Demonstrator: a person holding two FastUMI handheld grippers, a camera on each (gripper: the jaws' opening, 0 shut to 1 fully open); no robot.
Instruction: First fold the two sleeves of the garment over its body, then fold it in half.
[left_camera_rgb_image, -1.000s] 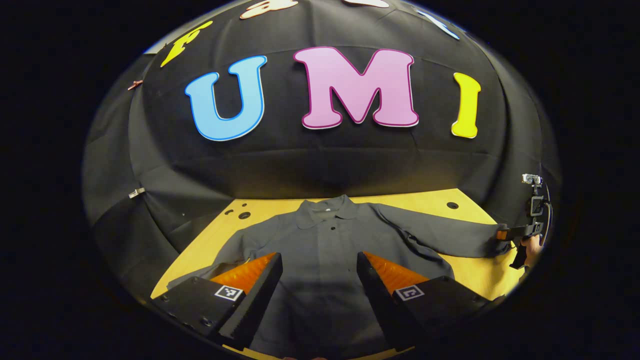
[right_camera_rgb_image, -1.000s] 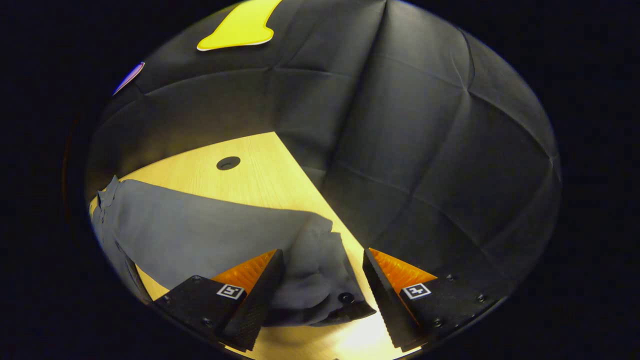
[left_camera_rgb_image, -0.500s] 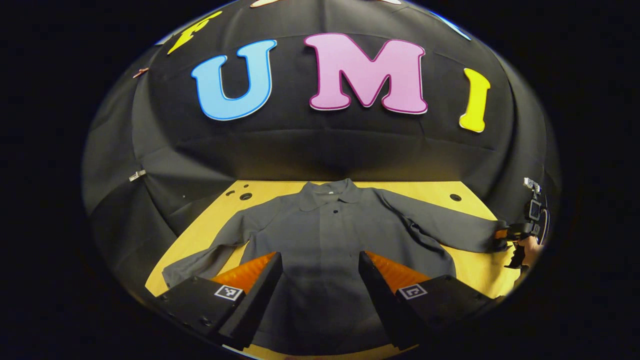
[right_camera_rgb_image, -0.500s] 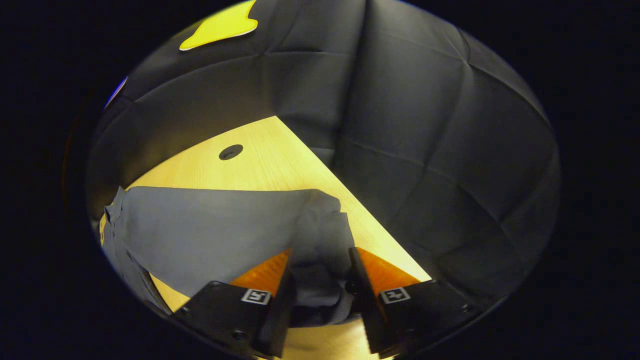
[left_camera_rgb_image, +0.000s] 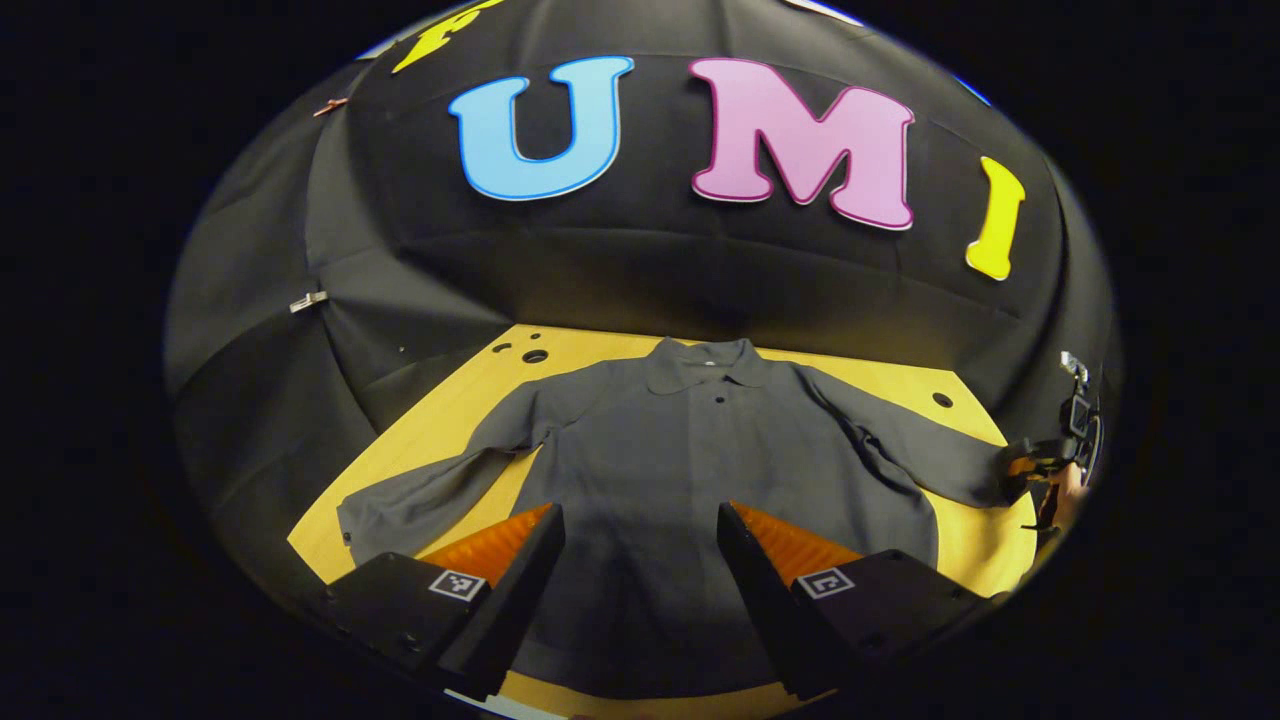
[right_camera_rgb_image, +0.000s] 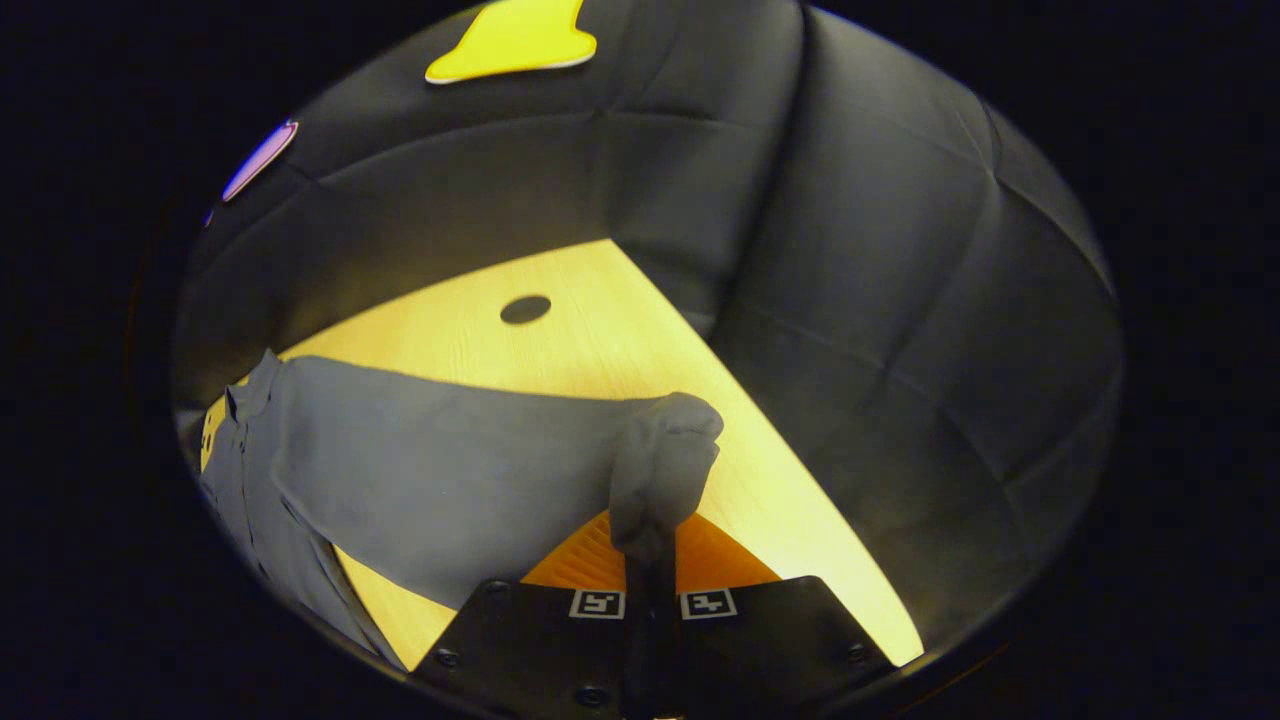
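The dark grey collared shirt (left_camera_rgb_image: 690, 480) lies flat on the yellow table (left_camera_rgb_image: 440, 440), both sleeves spread out, so no fold is done. The right gripper (right_camera_rgb_image: 650, 545) is clamped on the cuff (right_camera_rgb_image: 665, 470) of one sleeve, apparently just lifted. The left gripper (left_camera_rgb_image: 640, 560) hangs wide apart over the hem, holding nothing.

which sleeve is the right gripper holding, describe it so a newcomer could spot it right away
On the yellow wooden table a dark grey collared shirt lies flat, front up, sleeves spread. Follow the sleeve running toward the table's side edge to its cuff. That cuff is bunched and pinched upright in the right gripper, while the other sleeve lies flat and untouched near the open left gripper.
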